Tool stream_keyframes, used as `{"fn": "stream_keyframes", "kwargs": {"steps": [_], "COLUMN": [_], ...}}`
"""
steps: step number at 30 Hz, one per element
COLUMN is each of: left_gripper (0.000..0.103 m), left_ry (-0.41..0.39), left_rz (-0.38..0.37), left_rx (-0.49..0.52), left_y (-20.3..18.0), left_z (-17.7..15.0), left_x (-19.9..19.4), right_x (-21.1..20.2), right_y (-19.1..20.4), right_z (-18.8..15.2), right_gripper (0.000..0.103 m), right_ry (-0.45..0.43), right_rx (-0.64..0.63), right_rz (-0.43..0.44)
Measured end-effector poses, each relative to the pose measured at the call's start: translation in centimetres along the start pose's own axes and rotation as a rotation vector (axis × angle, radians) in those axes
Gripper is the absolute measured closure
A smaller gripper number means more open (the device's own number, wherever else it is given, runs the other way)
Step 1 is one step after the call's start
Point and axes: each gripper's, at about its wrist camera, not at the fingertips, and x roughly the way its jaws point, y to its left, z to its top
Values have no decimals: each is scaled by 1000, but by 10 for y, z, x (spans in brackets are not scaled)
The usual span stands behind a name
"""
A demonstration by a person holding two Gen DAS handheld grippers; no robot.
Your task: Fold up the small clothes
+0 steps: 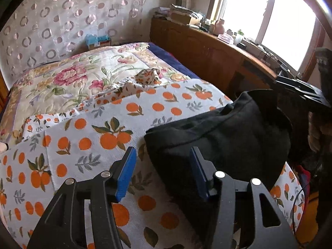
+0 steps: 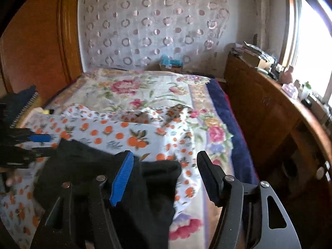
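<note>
A black garment [image 1: 224, 137] lies crumpled on the orange-print sheet [image 1: 93, 128] at the near right of the bed. My left gripper [image 1: 162, 155] stands open just above the garment's left edge; its right blue pad is over the black cloth and its left pad over the sheet, and neither presses on anything. In the right wrist view the same black garment [image 2: 149, 186] lies bunched below my right gripper [image 2: 165, 159], which is open with nothing pinched. The left gripper [image 2: 43, 146] shows at the left edge there, open beside the cloth.
A floral quilt [image 1: 72, 78] covers the far part of the bed. A wooden cabinet [image 1: 207, 47] topped with clutter runs along the right under a bright window [image 1: 269, 16]. A wooden panel [image 2: 41, 41] stands at the left. A blue-topped box [image 2: 171, 63] sits by the curtained wall.
</note>
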Motion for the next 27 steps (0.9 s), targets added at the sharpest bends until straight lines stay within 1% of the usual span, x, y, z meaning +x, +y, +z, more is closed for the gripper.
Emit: {"fn": "stream_keyframes", "kwargs": {"steps": [2,5,7,12,15,18,19,20,21,22,24,25,27], "left_gripper": [49,49,49,49,49,49,49,49,49,48,48,47,47], "left_ry": [18,31,33,27,28,33,34,36,37,37,35,34,33], "left_rz": [1,1,3,10,8,7,7,6,6,7,7,7,6], "left_rx": [-3,-6,-6,-4,-5,-5,-3,-3,-3,-4,-4,-4,-6], "left_y": [1,2,1,-1,0,0,0,0,0,0,0,1,2], "left_z": [-1,-1,-2,-2,-3,-3,-3,-2,-2,-2,-2,-2,-2], "left_x": [7,15,16,16,17,18,18,19,19,20,20,20,20], "right_x": [-4,4,6,-6,-8,3,8,14,18,21,25,24,24], "right_y": [3,5,5,6,13,18,19,17,13,8,-5,-13,-32], "right_z": [-10,-17,-19,-16,-20,-28,-31,-34,-33,-33,-30,-28,-25], "right_gripper": [38,38,42,42,42,42,46,66,89,93,98,98,98], "right_ry": [6,34,38,0,-9,23,45,65,79,84,79,69,52], "right_rx": [21,27,28,5,-15,-46,-57,-63,-63,-58,-23,-3,50], "right_rz": [47,106,119,121,131,138,134,132,136,143,159,157,108]}}
